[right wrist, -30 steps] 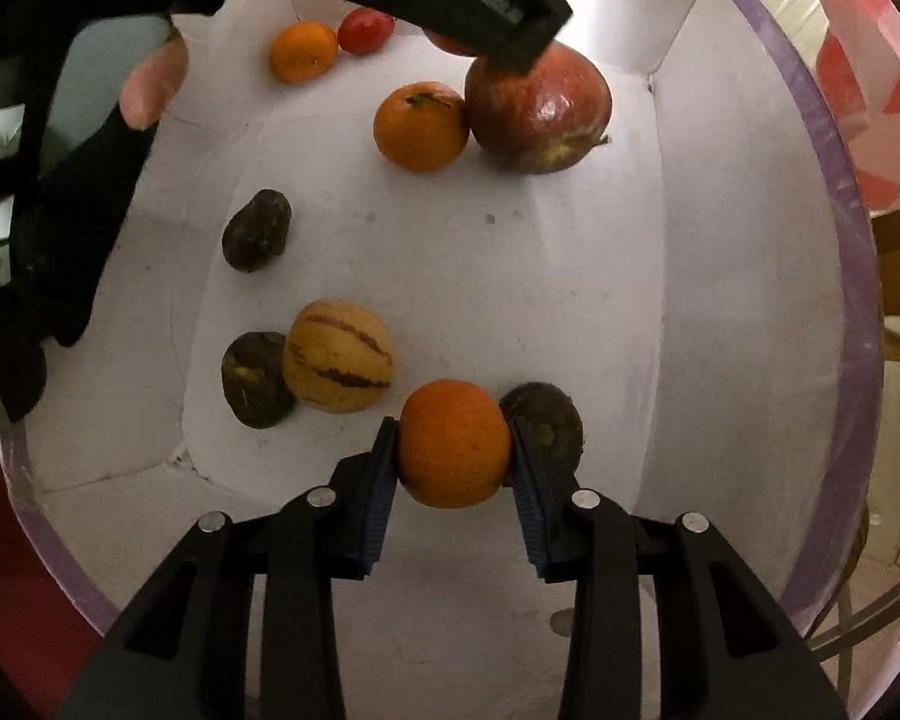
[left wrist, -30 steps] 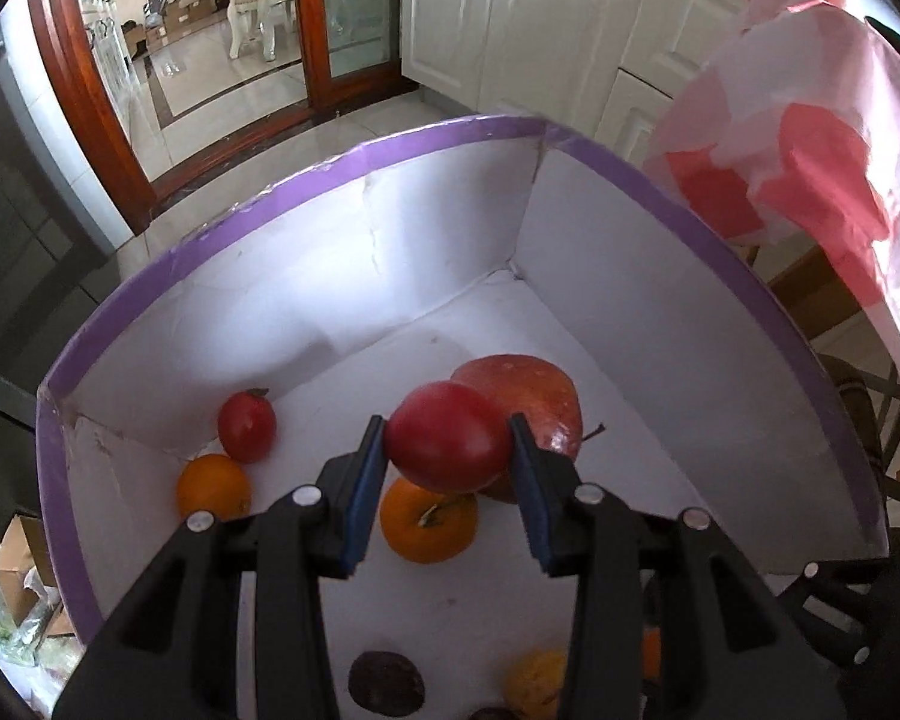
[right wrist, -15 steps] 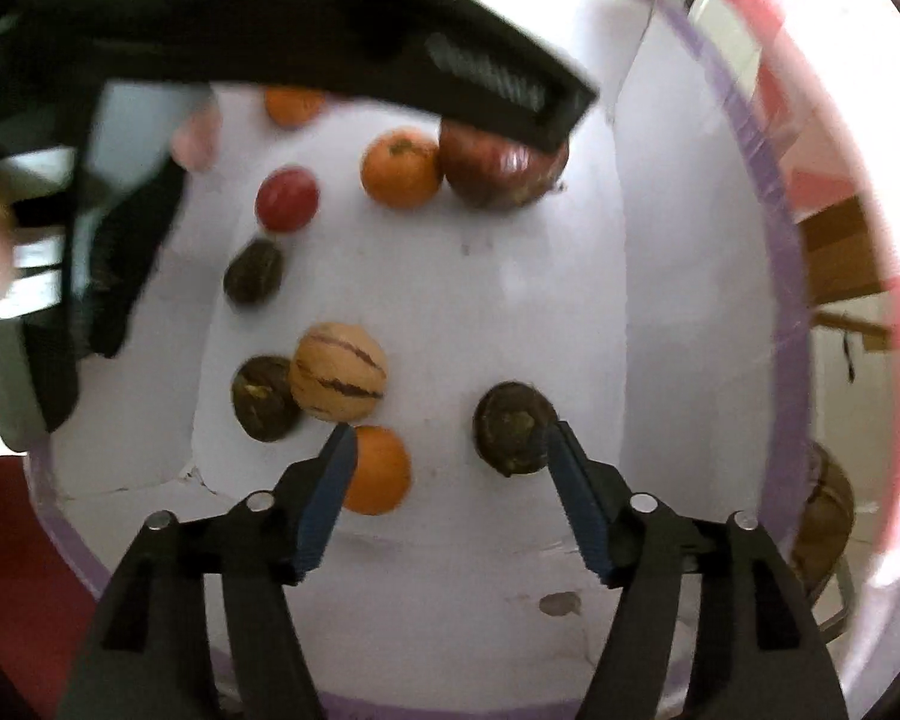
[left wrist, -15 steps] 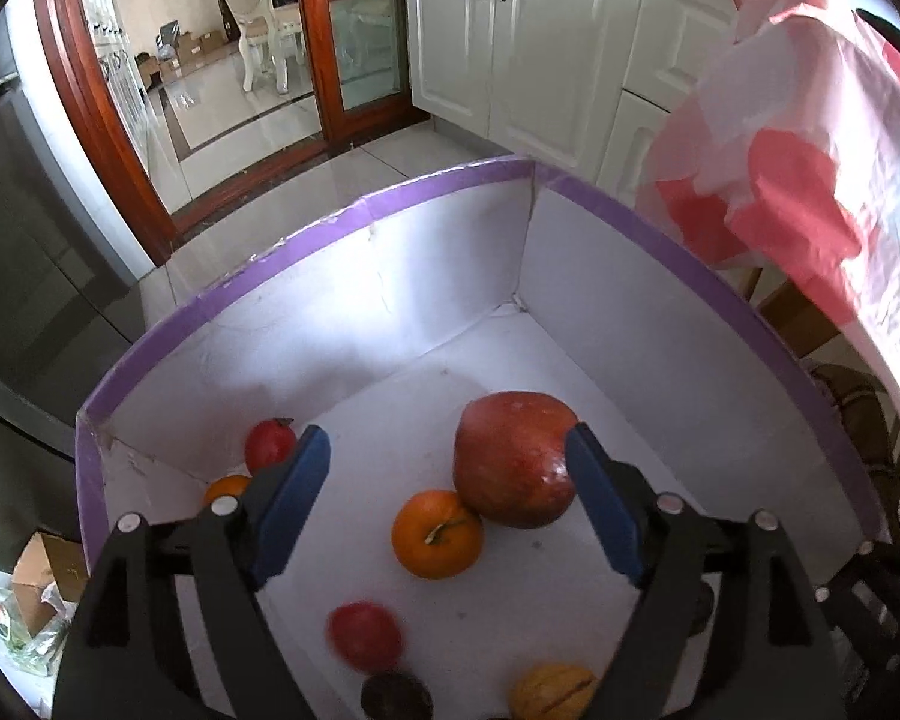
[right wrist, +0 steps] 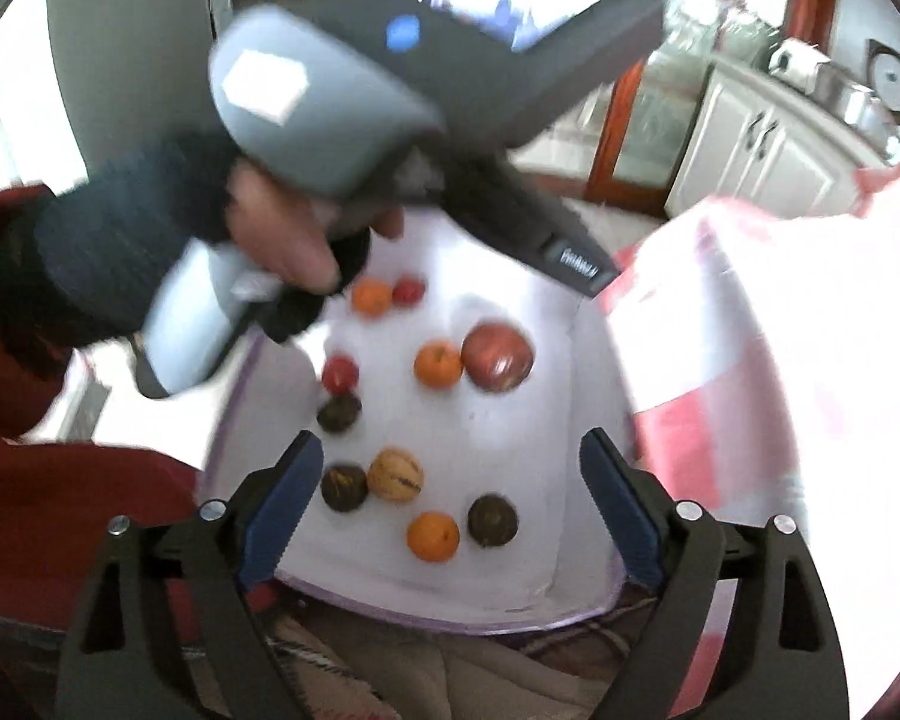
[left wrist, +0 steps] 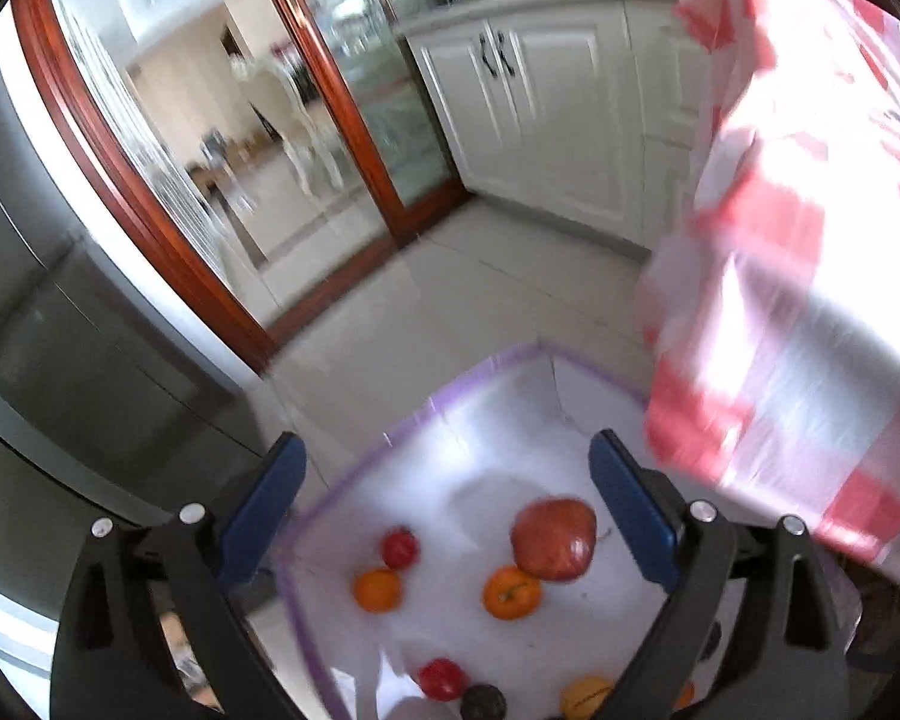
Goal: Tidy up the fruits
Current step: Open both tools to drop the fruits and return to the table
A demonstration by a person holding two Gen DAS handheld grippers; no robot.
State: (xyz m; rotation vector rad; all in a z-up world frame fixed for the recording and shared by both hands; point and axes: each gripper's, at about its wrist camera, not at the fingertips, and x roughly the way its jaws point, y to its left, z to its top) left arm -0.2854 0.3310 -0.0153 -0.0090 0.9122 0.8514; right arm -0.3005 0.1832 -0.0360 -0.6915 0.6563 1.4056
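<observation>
Ten fruits lie loose on the floor of the purple-rimmed white box point(right wrist: 570, 312), among them a pomegranate point(right wrist: 498, 357), a striped melon point(right wrist: 395, 474) and an orange point(right wrist: 432, 535). Left tool point(left wrist: 447, 507) and right tool point(right wrist: 450, 495) both have jaws opening, nothing between them. Judged nearly complete; remaining fruit cannot be told. Fruits are round, without clear long axis.

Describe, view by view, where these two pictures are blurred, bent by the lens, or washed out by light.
Left wrist view: fisheye bends the door frame; the checked cloth is smeared and overexposed; the fruit in the box is soft. Right wrist view: the hand and its grey device are motion-blurred, the cloth is blown out, the fruit fairly clear.
</observation>
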